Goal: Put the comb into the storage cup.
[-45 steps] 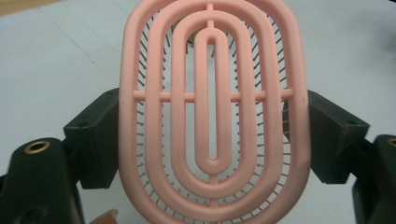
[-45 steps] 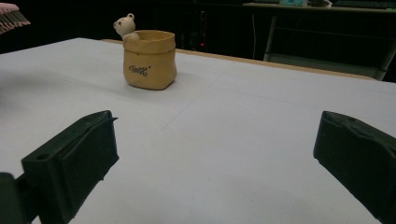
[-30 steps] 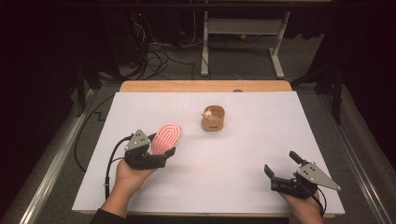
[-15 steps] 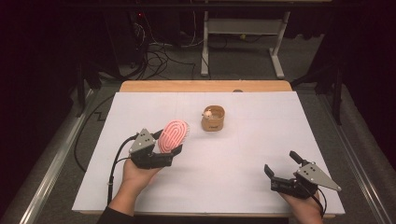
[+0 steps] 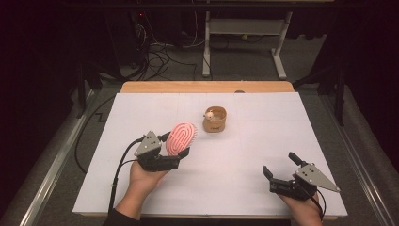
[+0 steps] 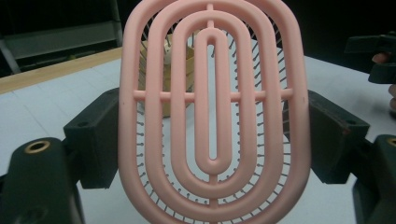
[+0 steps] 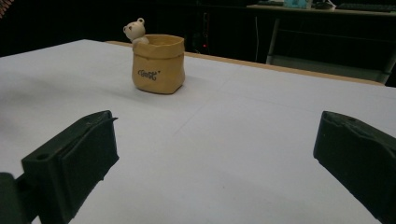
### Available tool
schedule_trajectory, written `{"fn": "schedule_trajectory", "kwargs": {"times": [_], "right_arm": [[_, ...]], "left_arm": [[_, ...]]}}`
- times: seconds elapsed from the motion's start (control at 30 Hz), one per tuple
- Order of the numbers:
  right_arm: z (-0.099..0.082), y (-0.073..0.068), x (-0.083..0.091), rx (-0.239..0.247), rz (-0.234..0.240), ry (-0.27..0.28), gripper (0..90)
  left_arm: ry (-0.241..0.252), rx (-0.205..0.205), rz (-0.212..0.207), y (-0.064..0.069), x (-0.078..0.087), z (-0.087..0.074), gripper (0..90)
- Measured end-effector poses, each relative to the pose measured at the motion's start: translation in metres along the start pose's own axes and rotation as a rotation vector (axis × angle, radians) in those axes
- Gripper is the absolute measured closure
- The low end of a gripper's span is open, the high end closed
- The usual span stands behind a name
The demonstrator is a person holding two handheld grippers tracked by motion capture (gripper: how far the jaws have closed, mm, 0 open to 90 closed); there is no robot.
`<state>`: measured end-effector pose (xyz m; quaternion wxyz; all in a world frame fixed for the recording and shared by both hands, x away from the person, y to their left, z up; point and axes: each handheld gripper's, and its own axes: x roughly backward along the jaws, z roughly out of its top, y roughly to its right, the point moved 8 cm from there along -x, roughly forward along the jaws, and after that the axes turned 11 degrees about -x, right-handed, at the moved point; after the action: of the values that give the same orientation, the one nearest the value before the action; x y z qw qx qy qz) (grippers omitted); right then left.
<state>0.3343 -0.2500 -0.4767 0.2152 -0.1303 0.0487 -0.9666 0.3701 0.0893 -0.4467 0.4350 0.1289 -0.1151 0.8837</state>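
Note:
A pink oval hairbrush (image 5: 181, 137) stands tilted up off the white table, with my left gripper (image 5: 175, 144) shut on it at the middle left. In the left gripper view the brush (image 6: 212, 116) faces me back first, a black jaw pressing on each of its edges. A tan pouch-shaped pot (image 5: 215, 120) with a small bear figure at its rim stands just beyond and to the right of the brush; the same pot (image 7: 158, 63) is upright in the right gripper view. Near the front right, my right gripper (image 5: 280, 165) rests open with nothing between its jaws.
The white table sheet (image 5: 263, 136) ends in a wooden strip (image 5: 207, 87) at the far side. Dark floor with cables (image 5: 155, 56) and a desk frame (image 5: 244, 33) lies beyond. A cable (image 5: 117, 169) trails from the left gripper toward the front edge.
My left hand has carried the brush a little to the right, toward the pot. The right gripper has kept still.

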Motion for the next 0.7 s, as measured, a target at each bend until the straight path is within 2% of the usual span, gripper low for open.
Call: {"fn": "schedule_trajectory", "kwargs": {"times": [0.07,0.17,0.27,0.37,0.4,0.43,0.5,0.7], "right_arm": [[0.001,-0.003,-0.001,0.002,0.009,0.001,0.4],[0.002,-0.009,-0.002,0.005,0.021,0.000,0.4],[0.007,-0.018,-0.004,0.013,0.038,0.003,0.4],[0.008,-0.020,-0.005,0.010,0.041,0.003,0.4],[0.009,-0.021,-0.007,0.004,0.045,0.002,0.4],[0.010,-0.022,-0.007,0.002,0.046,-0.001,0.4],[0.011,-0.023,-0.008,-0.004,0.053,-0.008,0.5],[0.014,-0.028,-0.009,0.000,0.054,-0.012,0.5]], "left_arm": [[0.007,0.008,-0.012,0.000,0.000,0.001,18.2],[0.007,0.002,-0.001,0.000,-0.001,0.002,18.2],[0.004,-0.011,0.000,0.001,0.000,0.004,18.2],[0.005,-0.020,-0.003,0.002,-0.001,0.008,18.3],[0.000,-0.044,-0.013,0.005,-0.002,0.011,18.3],[0.000,-0.044,-0.013,0.005,-0.002,0.011,18.3],[-0.004,-0.061,-0.021,0.010,-0.008,0.016,18.3],[0.012,-0.066,-0.041,0.015,-0.020,0.028,18.2]]}}
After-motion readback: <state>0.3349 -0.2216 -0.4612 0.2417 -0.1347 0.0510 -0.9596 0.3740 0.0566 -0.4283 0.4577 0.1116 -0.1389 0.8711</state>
